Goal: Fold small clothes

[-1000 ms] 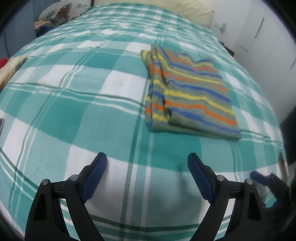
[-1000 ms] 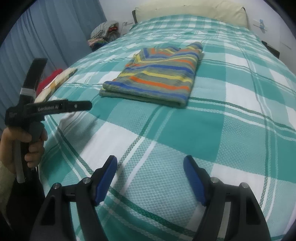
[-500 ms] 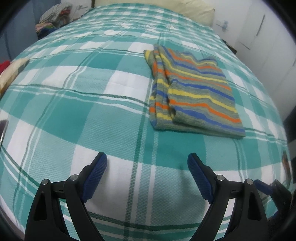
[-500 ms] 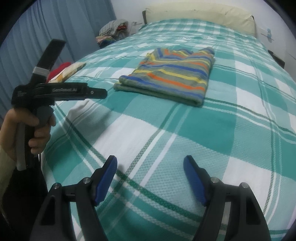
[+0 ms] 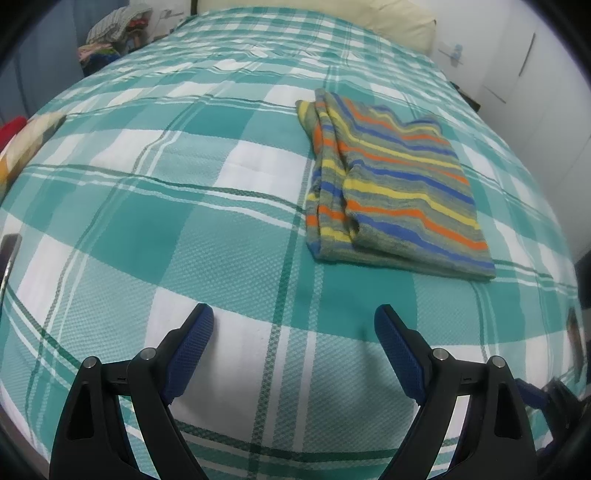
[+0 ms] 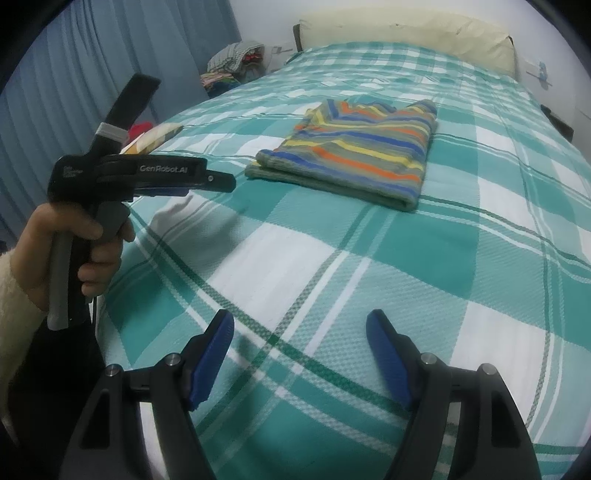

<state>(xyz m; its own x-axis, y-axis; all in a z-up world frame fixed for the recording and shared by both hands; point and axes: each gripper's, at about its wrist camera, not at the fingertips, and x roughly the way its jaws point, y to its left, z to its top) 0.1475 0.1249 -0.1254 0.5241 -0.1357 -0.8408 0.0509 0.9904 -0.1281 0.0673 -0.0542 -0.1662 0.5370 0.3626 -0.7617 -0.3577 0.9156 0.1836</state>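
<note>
— What is lying on the bed?

— A small knitted garment with grey, orange, yellow and blue stripes is lying folded into a neat rectangle on the teal and white checked bedspread. It is sitting towards the middle of the bed, well apart from both tools, with nothing touching it.

— And the tools?

— The left gripper, black with blue ridged pads, is hovering over the near part of the bedspread with its jaws standing wide and nothing between them. The right gripper is doing the same nearby, its jaws also spread and empty.

— Is the person showing?

— From the right wrist view, a hand in a fuzzy cream sleeve is gripping the left tool's handle beside the bed's edge. A cream pillow is lying at the head of the bed, and blue curtains are hanging behind.
</note>
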